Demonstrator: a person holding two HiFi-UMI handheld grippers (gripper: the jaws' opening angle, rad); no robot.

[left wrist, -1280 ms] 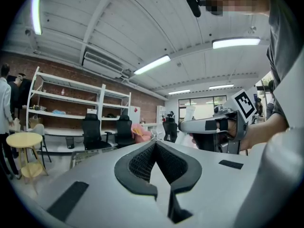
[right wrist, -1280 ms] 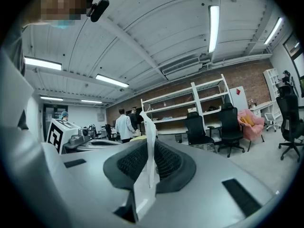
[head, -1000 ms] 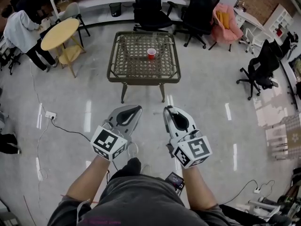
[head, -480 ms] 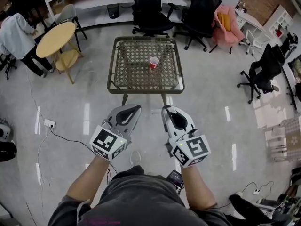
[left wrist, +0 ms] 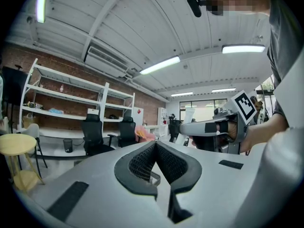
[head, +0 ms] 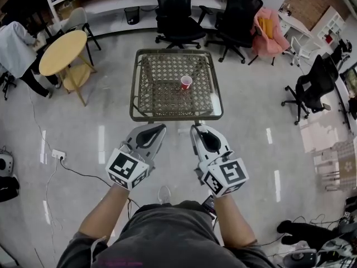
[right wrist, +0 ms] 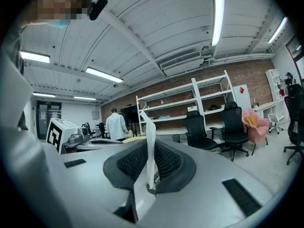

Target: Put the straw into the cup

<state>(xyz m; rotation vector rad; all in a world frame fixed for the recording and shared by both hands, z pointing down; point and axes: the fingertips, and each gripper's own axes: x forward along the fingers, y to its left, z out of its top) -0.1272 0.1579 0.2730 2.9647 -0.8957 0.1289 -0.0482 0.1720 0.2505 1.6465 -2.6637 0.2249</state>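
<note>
A red cup stands upright on the right half of a square glass-topped table ahead of me. Both grippers are held level, side by side, just short of the table's near edge. In the right gripper view my right gripper is shut on a white straw that stands upright between its pads. The head view shows that gripper from above, but I cannot make out the straw there. My left gripper is shut and holds nothing; its dark pads meet with nothing between them.
Black office chairs stand behind the table, and one draped in pink at the back right. A round yellow table and a person are at the left. A power strip and cables lie on the floor.
The table and cup have come nearer and sit lower in the head view as I walk toward them. Both grippers keep their pose side by side; the person at left has slid toward the frame's edge.
</note>
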